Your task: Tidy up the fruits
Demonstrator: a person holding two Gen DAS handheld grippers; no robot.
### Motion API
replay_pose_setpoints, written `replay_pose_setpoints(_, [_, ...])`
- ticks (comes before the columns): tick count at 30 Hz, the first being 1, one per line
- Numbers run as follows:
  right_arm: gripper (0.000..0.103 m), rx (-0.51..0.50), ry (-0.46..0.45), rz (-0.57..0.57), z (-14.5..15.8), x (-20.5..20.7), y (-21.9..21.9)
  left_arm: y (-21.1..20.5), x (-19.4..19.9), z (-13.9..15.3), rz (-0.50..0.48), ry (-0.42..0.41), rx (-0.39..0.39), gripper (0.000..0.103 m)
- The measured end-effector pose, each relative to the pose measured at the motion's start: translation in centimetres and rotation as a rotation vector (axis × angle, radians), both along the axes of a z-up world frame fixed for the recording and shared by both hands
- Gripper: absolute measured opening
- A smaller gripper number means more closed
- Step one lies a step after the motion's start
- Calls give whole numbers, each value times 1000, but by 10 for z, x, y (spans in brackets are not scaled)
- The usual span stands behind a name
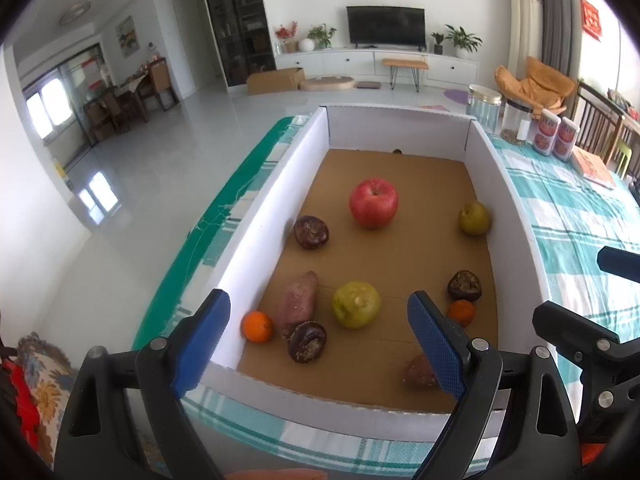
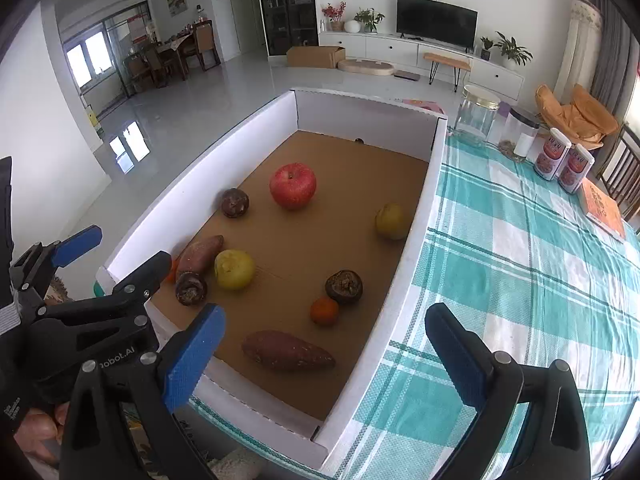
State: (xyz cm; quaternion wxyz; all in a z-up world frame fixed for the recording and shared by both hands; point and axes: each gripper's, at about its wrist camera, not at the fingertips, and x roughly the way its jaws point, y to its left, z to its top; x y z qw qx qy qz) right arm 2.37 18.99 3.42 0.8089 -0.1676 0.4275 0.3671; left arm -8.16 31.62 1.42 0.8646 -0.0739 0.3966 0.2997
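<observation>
Hovering: left tool (image 1: 316, 340) above green fruit (image 1: 356, 304), empty.

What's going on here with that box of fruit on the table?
A person holds a two-finger tool in each hand over an open cardboard box. Both the left tool and right tool are open and empty. A red apple, pears, oranges and sweet potatoes lie scattered inside, untouched.

Both the left gripper (image 1: 320, 344) and the right gripper (image 2: 320, 354) had black plastic arms with silver round screws and blue textured pads (image 1: 436, 344) on the fingers, and a white marking "nobot.AI" was printed on one black arm.
</observation>
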Motion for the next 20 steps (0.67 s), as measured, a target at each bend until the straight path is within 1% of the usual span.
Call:
replay_pose_setpoints(2, [103, -5, 5, 7, 1, -5, 3, 0, -2, 2, -7, 4, -2, 92])
replay_pose_setpoints(5, [103, -8, 13, 14, 3, -10, 6, 1, -5, 6, -8, -1, 9, 92])
replay_pose_setpoints(10, [103, -20, -5, 19, 4, -14, 8, 4, -5, 5, -5, 1, 10, 92])
replay_pose_setpoints(15, [103, -29, -7, 14, 2, -14, 6, 7, -5, 3, -11, -6, -22, 92])
replay_pose_setpoints(16, [103, -27, -5, 12, 2, -14, 6, 8, -7, 2, -11, -12, -32, 93])
replay_pose_setpoints(17, [103, -24, -4, 11, 2, -13, 5, 8, -8, 3, -7, -19, -39, 96])
replay_pose_setpoints(18, [103, -20, -2, 12, 2, -13, 4, 8, -9, 3, -5, -23, -38, 96])
replay_pose_setpoints(20, [103, -13, -2, 14, 2, -13, 1, 3, -8, 5, -11, -20, -20, 96])
